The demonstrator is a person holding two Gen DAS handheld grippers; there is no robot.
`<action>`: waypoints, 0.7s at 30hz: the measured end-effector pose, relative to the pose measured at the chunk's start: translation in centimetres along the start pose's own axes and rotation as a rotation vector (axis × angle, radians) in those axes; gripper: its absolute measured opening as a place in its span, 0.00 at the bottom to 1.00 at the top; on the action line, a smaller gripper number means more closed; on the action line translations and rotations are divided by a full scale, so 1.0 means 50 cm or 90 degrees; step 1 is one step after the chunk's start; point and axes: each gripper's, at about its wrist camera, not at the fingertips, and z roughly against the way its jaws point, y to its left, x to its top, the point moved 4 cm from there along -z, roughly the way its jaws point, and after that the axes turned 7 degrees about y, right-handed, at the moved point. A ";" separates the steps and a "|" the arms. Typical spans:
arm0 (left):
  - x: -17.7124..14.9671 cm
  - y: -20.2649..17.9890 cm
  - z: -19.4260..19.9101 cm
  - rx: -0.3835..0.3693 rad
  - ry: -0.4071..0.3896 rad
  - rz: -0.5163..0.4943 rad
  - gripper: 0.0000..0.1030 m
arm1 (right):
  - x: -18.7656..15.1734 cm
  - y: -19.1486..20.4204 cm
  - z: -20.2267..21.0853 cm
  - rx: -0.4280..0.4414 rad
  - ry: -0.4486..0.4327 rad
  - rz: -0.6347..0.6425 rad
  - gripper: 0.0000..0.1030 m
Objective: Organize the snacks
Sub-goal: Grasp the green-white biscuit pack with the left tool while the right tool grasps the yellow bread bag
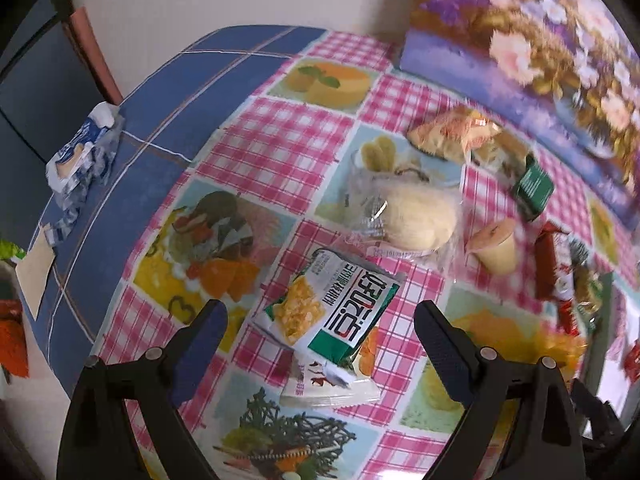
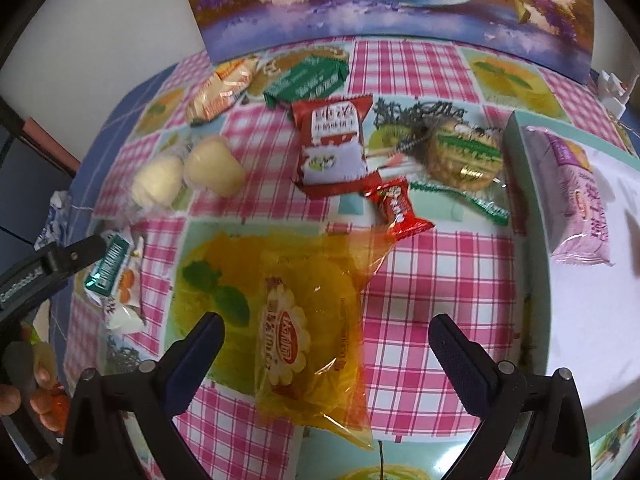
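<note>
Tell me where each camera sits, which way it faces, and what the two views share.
Left wrist: on the left tongs, looking steeply down at a green and white packet; both its open fingers show.
Right wrist: on the right tongs, looking steeply down at a yellow wrapped snack and a tray; its open fingers show, plus the left tongs and a hand at the left edge.
Shared: the checked tablecloth, the flower picture, the pudding cup.
</note>
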 end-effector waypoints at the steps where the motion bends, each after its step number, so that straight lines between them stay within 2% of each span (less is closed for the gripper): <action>1: 0.000 -0.003 -0.007 0.003 0.003 -0.006 0.92 | -0.001 0.002 -0.006 -0.004 0.004 0.003 1.00; 4: 0.000 -0.007 -0.020 0.007 0.010 -0.014 0.89 | -0.004 0.008 -0.018 -0.020 0.013 0.013 0.99; 5: 0.000 -0.008 -0.021 0.007 0.009 -0.015 0.86 | -0.003 0.009 -0.021 -0.025 0.014 0.016 0.98; 8: 0.001 -0.010 -0.019 0.011 0.003 -0.020 0.84 | -0.001 0.014 -0.023 -0.040 0.011 0.024 0.91; 10: 0.001 -0.013 -0.017 0.010 0.001 -0.023 0.73 | 0.001 0.016 -0.022 -0.046 0.008 0.028 0.84; 11: 0.001 -0.014 -0.017 0.014 0.001 -0.026 0.61 | 0.001 0.017 -0.021 -0.047 0.007 0.029 0.81; 13: 0.002 -0.016 -0.020 0.023 0.004 -0.032 0.59 | 0.003 0.018 -0.019 -0.056 0.003 0.034 0.68; 14: 0.002 -0.017 -0.019 0.026 0.004 -0.034 0.55 | 0.003 0.019 -0.017 -0.057 0.002 0.036 0.65; 16: 0.003 -0.015 -0.016 0.026 0.000 -0.035 0.50 | 0.005 0.024 -0.018 -0.051 0.000 0.036 0.51; 21: 0.002 -0.013 -0.007 0.017 -0.008 -0.030 0.43 | 0.009 0.016 -0.013 -0.044 -0.004 0.028 0.44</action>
